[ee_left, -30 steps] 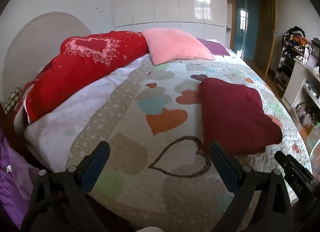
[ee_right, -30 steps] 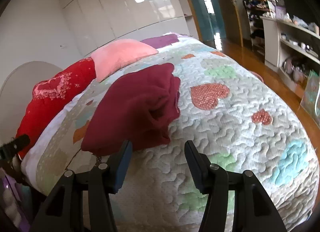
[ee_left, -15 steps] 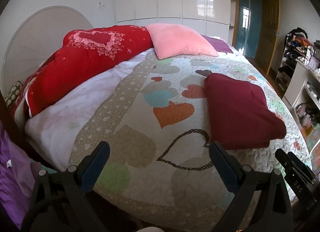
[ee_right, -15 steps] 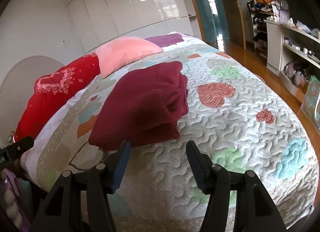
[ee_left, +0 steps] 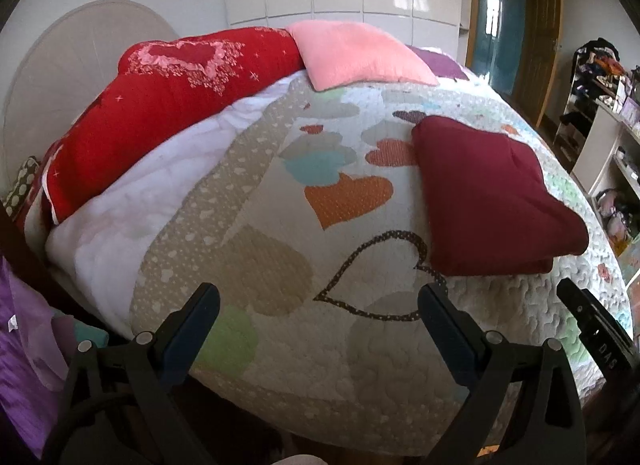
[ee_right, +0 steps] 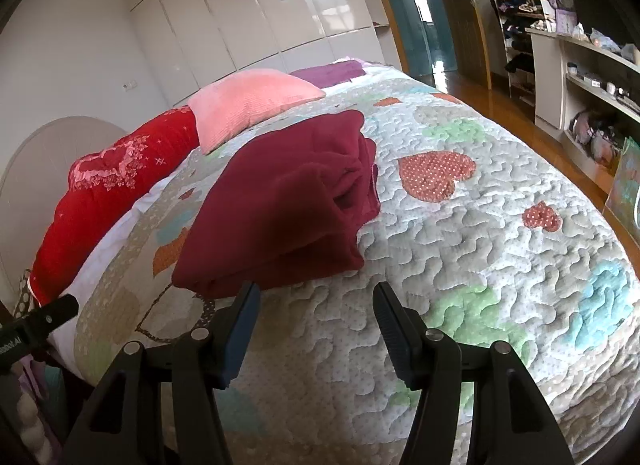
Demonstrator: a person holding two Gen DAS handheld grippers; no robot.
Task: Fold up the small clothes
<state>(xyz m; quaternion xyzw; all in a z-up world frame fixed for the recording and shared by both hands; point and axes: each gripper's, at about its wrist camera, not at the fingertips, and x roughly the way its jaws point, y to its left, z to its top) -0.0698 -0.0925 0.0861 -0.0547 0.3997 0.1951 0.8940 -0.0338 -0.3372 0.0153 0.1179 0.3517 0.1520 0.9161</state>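
A dark red garment (ee_left: pixel 486 193) lies folded into a thick rectangle on the heart-patterned quilt (ee_left: pixel 280 249); it also shows in the right wrist view (ee_right: pixel 288 201). My left gripper (ee_left: pixel 320 297) is open and empty, held back over the bed's near edge, to the left of the garment. My right gripper (ee_right: pixel 316 293) is open and empty, just short of the garment's near edge, apart from it.
A red heart-embroidered cushion (ee_left: pixel 168 105) and a pink pillow (ee_left: pixel 356 53) lie at the head of the bed. A white shelf unit (ee_right: pixel 580 81) with clutter stands to the right across a wooden floor (ee_right: pixel 520 117). Purple fabric (ee_left: pixel 20 345) hangs at the left.
Both grippers have drawn back and slightly up from the bed, so the folded garment sits farther away in both views. Both stay open and empty.
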